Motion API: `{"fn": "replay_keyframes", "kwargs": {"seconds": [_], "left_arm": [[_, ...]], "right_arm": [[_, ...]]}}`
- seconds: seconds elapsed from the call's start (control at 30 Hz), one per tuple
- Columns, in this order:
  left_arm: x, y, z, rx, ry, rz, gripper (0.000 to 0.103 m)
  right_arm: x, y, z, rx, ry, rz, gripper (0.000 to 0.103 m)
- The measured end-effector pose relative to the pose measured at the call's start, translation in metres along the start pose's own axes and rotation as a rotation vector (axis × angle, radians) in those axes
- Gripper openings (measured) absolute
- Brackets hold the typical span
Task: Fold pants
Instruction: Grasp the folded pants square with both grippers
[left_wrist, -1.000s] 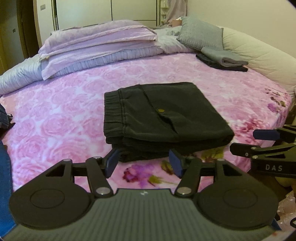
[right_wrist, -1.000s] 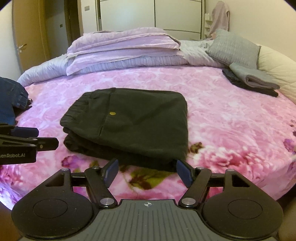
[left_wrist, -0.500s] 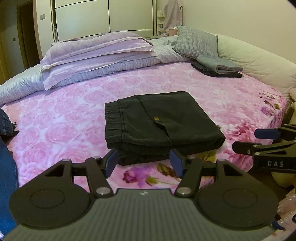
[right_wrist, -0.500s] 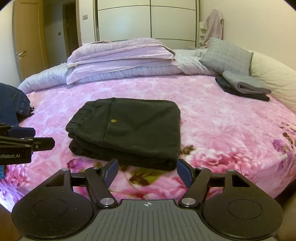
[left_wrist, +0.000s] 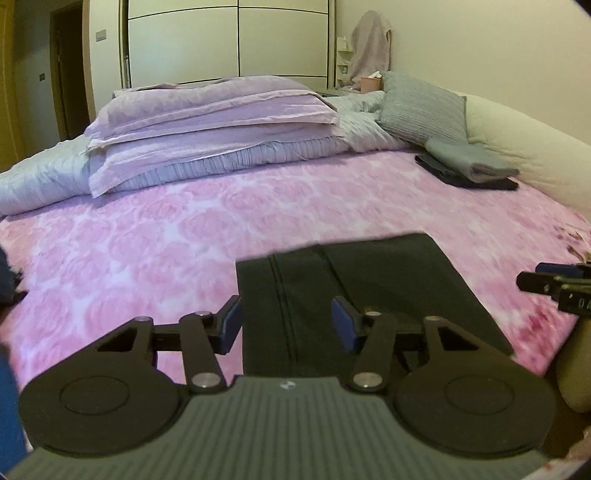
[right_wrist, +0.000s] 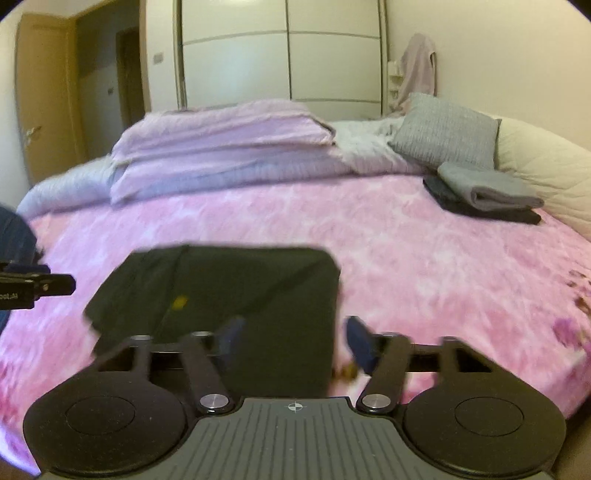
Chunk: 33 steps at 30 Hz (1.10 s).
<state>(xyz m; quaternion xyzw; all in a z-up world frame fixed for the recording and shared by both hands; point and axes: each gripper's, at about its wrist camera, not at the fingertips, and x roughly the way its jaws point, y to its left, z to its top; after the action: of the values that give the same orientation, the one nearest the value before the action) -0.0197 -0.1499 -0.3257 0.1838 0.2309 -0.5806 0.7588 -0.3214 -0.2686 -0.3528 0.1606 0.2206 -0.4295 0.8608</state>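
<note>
The folded black pants (left_wrist: 388, 273) lie on the pink rose bedspread (left_wrist: 184, 236) near its front edge. My left gripper (left_wrist: 286, 325) stands over their near left part. Its jaws are closing, with the cloth between them and the left pad at the stack's left edge. In the right wrist view the pants (right_wrist: 240, 280) show a small yellow button. My right gripper (right_wrist: 291, 339) straddles their near right edge. Its jaws are closing too, and a gap shows between the right pad and the cloth. Each gripper's tip shows in the other's view: the right gripper (left_wrist: 554, 284) and the left gripper (right_wrist: 33, 286).
A stack of lilac bedding (left_wrist: 210, 122) and a grey pillow (left_wrist: 421, 107) lie at the head of the bed. Folded grey and dark clothes (left_wrist: 469, 166) sit at the back right by a cream bolster (left_wrist: 528, 155). Blue denim (right_wrist: 14, 236) is at the left edge.
Both grippers have moved forward onto the pants, which now reach between their fingers. Both pairs of jaws stand narrower than before, the right one much more so.
</note>
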Motion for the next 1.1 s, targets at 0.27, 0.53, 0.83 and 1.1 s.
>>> {"fn": "replay_keyframes", "kwargs": {"seconds": [0.27, 0.53, 0.83, 1.1], "left_arm": [[0.114, 0.008, 0.025, 0.042, 0.022, 0.017, 0.034], [0.158, 0.022, -0.001, -0.014, 0.020, -0.010, 0.035], [0.096, 0.062, 0.012, -0.181, 0.050, -0.107, 0.039], [0.072, 0.115, -0.034, -0.503, 0.167, -0.223, 0.076]], "right_arm": [[0.126, -0.022, 0.031, -0.036, 0.010, 0.037, 0.017], [0.191, -0.030, 0.015, -0.061, 0.148, 0.049, 0.017], [0.134, -0.054, 0.021, 0.116, 0.136, 0.076, 0.044], [0.075, -0.076, -0.005, 0.357, 0.190, 0.133, 0.067]]}}
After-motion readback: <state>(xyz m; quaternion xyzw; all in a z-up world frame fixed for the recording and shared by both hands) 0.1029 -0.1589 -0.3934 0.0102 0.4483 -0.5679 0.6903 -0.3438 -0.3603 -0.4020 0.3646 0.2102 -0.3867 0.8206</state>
